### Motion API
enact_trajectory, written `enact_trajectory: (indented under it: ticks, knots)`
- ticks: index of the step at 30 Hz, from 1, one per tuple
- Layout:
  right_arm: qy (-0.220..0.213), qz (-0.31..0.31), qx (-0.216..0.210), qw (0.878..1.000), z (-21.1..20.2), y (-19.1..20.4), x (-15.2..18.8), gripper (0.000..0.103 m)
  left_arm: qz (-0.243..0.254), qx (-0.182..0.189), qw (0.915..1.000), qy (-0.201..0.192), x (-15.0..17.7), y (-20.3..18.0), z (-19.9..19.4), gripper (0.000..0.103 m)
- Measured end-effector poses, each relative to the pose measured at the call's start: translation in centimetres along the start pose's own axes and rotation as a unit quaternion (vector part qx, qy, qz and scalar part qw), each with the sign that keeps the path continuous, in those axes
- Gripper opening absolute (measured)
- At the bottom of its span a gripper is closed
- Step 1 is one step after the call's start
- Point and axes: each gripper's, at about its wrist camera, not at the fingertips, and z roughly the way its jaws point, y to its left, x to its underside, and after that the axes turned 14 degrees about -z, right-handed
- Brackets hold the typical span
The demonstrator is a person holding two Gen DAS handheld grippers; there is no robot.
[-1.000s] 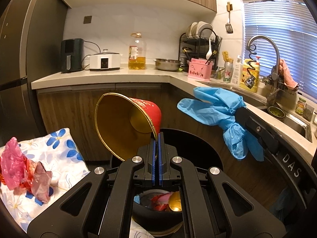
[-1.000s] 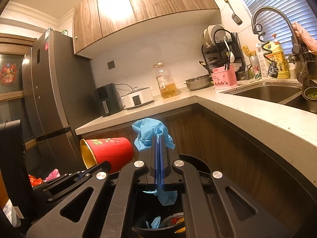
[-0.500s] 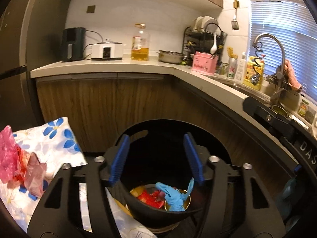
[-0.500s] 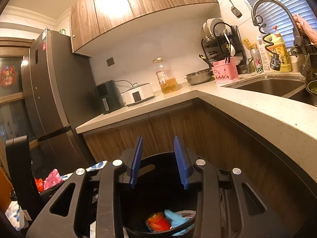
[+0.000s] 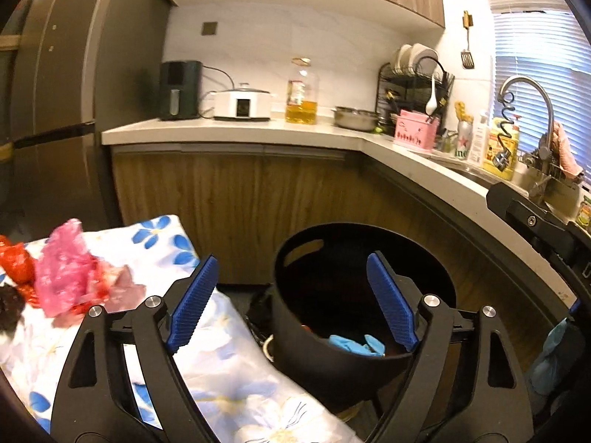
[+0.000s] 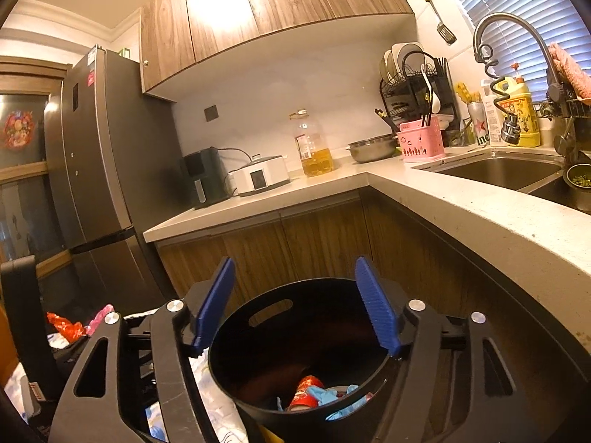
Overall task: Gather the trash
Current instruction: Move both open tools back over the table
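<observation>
A black trash bin [image 5: 295, 288] stands on the floor by the counter, also in the right wrist view [image 6: 229, 347]. In it lie blue gloves [image 5: 354, 345] and a red cup [image 6: 306, 391]. My left gripper [image 5: 291, 299] is open and empty, above the bin's left rim and the table edge. My right gripper [image 6: 297, 304] is open and empty, straight above the bin. Pink plastic wrap [image 5: 62, 273] and red wrap [image 5: 14, 264] lie on the flowered tablecloth [image 5: 221, 369], left of my left gripper.
The wooden cabinets and white counter [image 5: 258, 134] curve behind and to the right of the bin. A sink [image 6: 506, 171] with a tap is at the right. A dark fridge [image 6: 96, 184] stands at the left. The right gripper's body [image 5: 546, 229] shows at the left view's right edge.
Both grippers opened and dropped the red cup and the blue gloves into the bin. My left gripper has since swung left toward the table with the wraps.
</observation>
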Motion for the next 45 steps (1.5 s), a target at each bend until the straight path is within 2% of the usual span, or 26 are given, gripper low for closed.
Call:
enact_trajectory:
  ticks: [12, 25, 34, 45]
  knots:
    - [-0.009, -0.014, 0.000, 1.000, -2.9, 2.9, 0.6, 0.069, -0.033, -0.068, 0.9963, -0.042, 0.6, 4.6, -5.6, 0.083]
    - [-0.014, -0.026, -0.066, 0.997, -4.8, 9.5, 1.5, 0.069, -0.072, -0.158, 0.9814, -0.083, 1.2, 11.7, -12.2, 0.083]
    - [-0.008, -0.040, -0.134, 0.990, -4.4, 16.5, 2.2, 0.069, -0.091, -0.228, 0.9640, -0.101, 1.9, 17.7, -16.7, 0.083]
    - [0.008, -0.072, -0.221, 0.973, -2.8, 25.9, 3.0, 0.069, -0.126, -0.303, 0.9361, -0.126, 2.0, 25.5, -20.9, 0.083]
